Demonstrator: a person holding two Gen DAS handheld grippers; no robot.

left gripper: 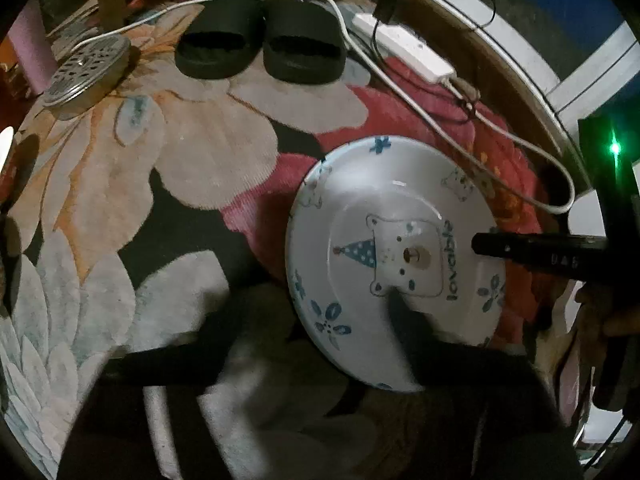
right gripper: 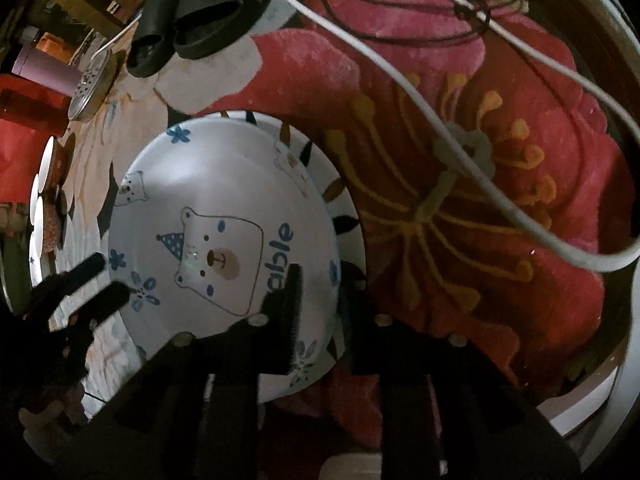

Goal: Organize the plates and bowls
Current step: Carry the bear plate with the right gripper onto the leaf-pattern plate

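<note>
Where the left wrist camera looks down, a white bear plate (left gripper: 384,200) lies flat on the flowered rug (left gripper: 200,160), right of centre. The left gripper (left gripper: 280,332) stands wide open. One blurred finger lies over the plate's near side and the other is well off it above the rug, so the plate's left rim sits between the jaws with nothing pinched. From the right edge one black finger (left gripper: 520,250) of the other tool reaches in over the plate (its mate is out of frame here).

The right wrist view shows both fingers. The right gripper (right gripper: 324,280) is parted a little and straddles the plate's right rim, one finger over the white face and one outside it. A strip of plate is visible between them, and neither pad appears to press on it. Only this view shows a second plate (right gripper: 349,236) under the bear plate, its rim marked with dark leaf shapes.

Beyond the plate, both views show black slippers (left gripper: 260,48), a perforated metal disc (left gripper: 86,72), a white power strip (left gripper: 404,46) and its white cable (left gripper: 400,84).
</note>
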